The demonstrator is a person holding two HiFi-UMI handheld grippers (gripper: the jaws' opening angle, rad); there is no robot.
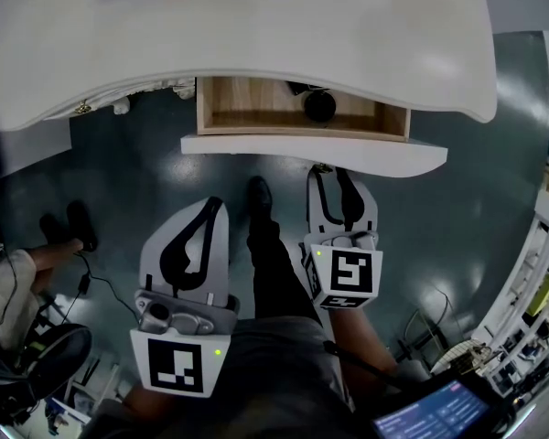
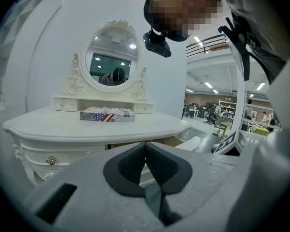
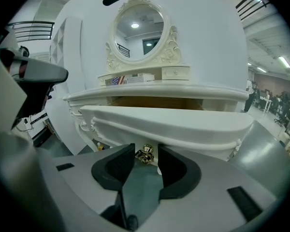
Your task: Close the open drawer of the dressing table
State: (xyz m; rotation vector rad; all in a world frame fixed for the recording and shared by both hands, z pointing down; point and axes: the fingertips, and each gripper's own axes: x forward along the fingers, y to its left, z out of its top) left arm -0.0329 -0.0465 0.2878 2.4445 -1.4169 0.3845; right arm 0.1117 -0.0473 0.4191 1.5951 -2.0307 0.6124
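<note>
The white dressing table (image 1: 302, 35) has its middle drawer (image 1: 384, 154) pulled out, showing a wooden inside with a round black object (image 1: 319, 106) in it. My right gripper (image 1: 337, 174) is at the drawer front (image 3: 183, 124), open, with the gold knob (image 3: 146, 154) between its fingertips. Whether the pads touch the knob I cannot tell. My left gripper (image 1: 215, 207) hangs lower and to the left, away from the drawer, above the floor. In the left gripper view the left gripper (image 2: 145, 145) is shut and holds nothing.
A flag-printed box (image 2: 107, 114) lies on the tabletop before an oval mirror (image 2: 112, 57). A small side drawer has its own gold knob (image 2: 50, 161). My leg and shoe (image 1: 259, 195) stand between the grippers. Another person's feet (image 1: 69, 227) and cables are at the left.
</note>
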